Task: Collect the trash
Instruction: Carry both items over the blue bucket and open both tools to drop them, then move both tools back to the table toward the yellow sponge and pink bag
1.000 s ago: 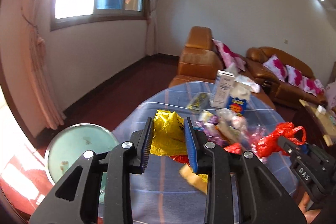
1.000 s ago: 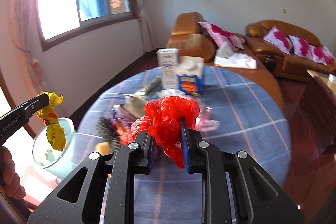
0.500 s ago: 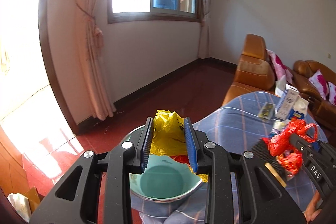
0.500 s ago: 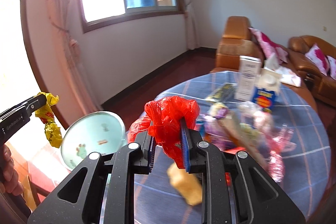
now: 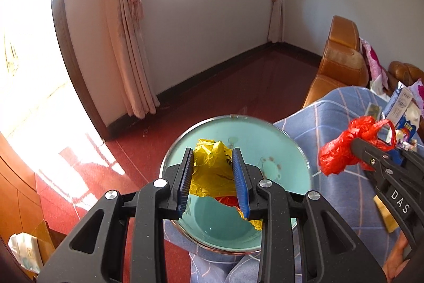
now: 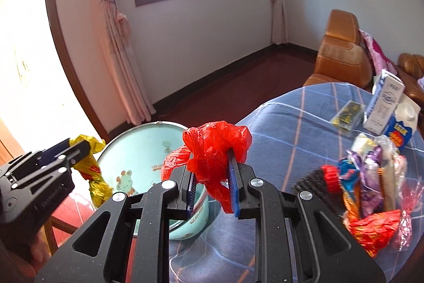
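My left gripper (image 5: 213, 177) is shut on a crumpled yellow wrapper (image 5: 212, 171) and hangs right over the turquoise enamel basin (image 5: 265, 134) at the table's left edge. In the right wrist view the same gripper (image 6: 76, 147) shows at the left with the yellow wrapper (image 6: 96, 182) dangling over the basin (image 6: 137, 150). My right gripper (image 6: 212, 177) is shut on a bunched red plastic bag (image 6: 214, 147), just right of the basin's rim. The left wrist view shows that red bag (image 5: 344, 147) and the right gripper (image 5: 357, 150) beside the basin.
A heap of wrappers (image 6: 371, 182) and a black brush (image 6: 310, 182) lie on the blue checked tablecloth (image 6: 291, 123). Two cartons (image 6: 387, 102) stand at its far side. Orange sofas (image 6: 341, 55), a dark red floor and a curtain (image 5: 127, 44) lie beyond. A tissue pack (image 5: 23, 251) sits low left.
Both grippers swung left from over the table's litter toward the basin, each keeping its load. The yellow wrapper now hangs over the basin, and the red bag has come beside it.
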The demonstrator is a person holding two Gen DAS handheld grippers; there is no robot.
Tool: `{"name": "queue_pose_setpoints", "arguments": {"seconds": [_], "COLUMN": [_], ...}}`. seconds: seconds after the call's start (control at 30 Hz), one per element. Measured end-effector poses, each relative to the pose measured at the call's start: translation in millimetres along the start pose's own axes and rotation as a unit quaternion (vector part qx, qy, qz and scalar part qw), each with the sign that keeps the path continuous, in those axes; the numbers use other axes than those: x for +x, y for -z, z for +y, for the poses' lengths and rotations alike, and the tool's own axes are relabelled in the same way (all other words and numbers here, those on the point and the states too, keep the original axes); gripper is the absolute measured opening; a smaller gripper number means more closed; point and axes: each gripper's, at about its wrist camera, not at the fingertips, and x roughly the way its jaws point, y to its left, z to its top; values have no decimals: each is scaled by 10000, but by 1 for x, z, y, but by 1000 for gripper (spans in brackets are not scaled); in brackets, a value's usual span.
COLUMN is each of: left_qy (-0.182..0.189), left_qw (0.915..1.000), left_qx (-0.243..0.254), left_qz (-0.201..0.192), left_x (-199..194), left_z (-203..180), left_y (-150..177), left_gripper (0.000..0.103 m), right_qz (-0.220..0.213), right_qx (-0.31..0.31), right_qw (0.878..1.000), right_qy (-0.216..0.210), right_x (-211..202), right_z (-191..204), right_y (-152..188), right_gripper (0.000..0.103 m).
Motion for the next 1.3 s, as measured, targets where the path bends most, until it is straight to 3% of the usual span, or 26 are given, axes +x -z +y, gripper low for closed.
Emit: {"name": "queue_pose_setpoints", "arguments": {"seconds": [0.3, 0.5, 0.53, 0.57, 0.77, 0.87, 1.0, 1.3], "left_qy": [-14, -67, -89, -141, -511, -684, -619, -351], "left_qw": [9991, 9982, 9982, 9983, 9979, 9972, 9979, 9991], "left_qx": [-9, -85, -86, -97, -170, -185, -179, 173], "left_qz": [413, 594, 587, 563, 346, 250, 112, -145], "left_x": [38, 50, 49, 48, 33, 23, 7, -22], "left_z": [3, 8, 8, 9, 15, 14, 8, -39], "left_y": [11, 15, 14, 14, 9, 7, 4, 8], "left_gripper": [31, 38, 47, 59, 78, 81, 87, 97], "right_qz": [634, 897, 894, 882, 627, 460, 222, -255], "right_qx": [-197, -80, -64, -56, 52, 160, 341, 704], "right_qw": [9974, 9948, 9949, 9950, 9971, 9980, 9988, 9959], "right_qy": [-285, -484, -469, -461, -430, -391, -265, 510], "right_x": [53, 68, 68, 67, 46, 30, 6, -51], "right_z": [22, 23, 24, 24, 17, 9, -5, -57], "right_y": [4, 6, 6, 5, -3, -6, -8, 11], "right_gripper": [24, 40, 43, 46, 56, 64, 75, 94]}}
